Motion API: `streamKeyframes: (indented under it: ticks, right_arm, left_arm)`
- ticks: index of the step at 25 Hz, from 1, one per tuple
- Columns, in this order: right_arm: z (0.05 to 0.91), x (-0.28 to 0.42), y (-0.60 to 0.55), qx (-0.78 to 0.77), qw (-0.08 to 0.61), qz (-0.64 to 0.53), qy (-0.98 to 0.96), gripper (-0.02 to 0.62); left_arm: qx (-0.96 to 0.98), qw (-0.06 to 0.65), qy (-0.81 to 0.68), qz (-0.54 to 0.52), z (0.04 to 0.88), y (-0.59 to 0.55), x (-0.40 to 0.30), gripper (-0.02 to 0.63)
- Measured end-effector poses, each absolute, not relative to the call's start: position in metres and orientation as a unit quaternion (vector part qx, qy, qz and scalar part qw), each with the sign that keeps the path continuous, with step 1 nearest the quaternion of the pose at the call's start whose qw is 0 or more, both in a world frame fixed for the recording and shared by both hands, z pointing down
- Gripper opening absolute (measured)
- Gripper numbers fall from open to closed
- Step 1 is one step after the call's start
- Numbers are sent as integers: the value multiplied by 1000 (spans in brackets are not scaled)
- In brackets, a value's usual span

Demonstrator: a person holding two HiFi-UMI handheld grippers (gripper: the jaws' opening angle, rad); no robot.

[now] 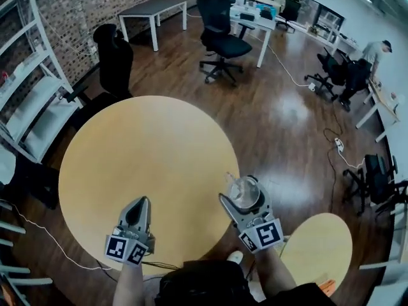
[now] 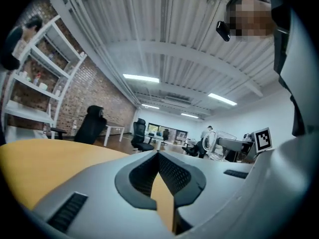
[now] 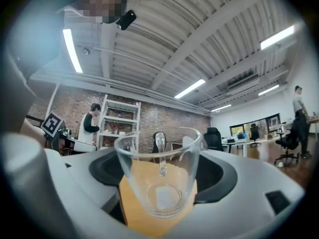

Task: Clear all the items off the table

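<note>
Left tongs [image 1: 141, 203] are closed, jaw tips meeting with nothing between them, and they hang empty over the near edge of the round wooden bench [image 1: 140, 152]. Beside them, the right tongs [image 1: 241, 190] are spread fairly wide and clamp a clear glass cup [image 3: 158, 176] by its sides, one pad on each side of the wall. The cup stands upright between the jaws, mouth up, raised off the bench top, which shows as pale wood beneath and behind it. It looks empty: no liquid line, only the thick clear base, with what seems to be a handle on the side away from the right tongs. Ahead of both tongs the bench top shows nothing else lying on it, so this reads as the carrying-off step, probably for the last item on the bench. The next move calls for taking the cup clear of the bench edge to a place to set it down; no drop-off spot is evident, though a smaller round table [image 1: 317, 244] sits just to the outer side of the right tongs. The grip needs to stay firm and level, since smooth glass held by its sides could slip or tilt. The left tongs have no job at the moment.
</note>
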State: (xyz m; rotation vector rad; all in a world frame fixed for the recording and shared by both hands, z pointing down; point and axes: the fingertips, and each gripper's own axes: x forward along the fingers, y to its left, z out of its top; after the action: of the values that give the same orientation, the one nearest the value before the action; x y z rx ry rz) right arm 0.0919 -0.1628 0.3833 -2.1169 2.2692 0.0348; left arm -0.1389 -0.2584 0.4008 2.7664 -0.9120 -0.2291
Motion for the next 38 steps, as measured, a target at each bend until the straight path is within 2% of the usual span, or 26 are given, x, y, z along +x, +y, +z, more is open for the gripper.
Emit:
streamKeyframes:
  ticks: [7,12,21,38]
  right_arm:
    - [394,3,-241,-606,8,3,795,405]
    - [406,-21,-277,-576,2,-16,818,405]
    - [437,-29,-338,-541,-19,-32,840,405]
    - [575,-11,-442,-497,-79,-113,857,405]
  left_arm:
    - [896,114,-417,-98,411,-282,-254,-8]
    - [871,106,-467,-112,411,-284,-294,-8]
    - [836,113,-527,-103,425,-290,-321,-8]
    - [783,189,-590,-52,522,-336,-290,-8]
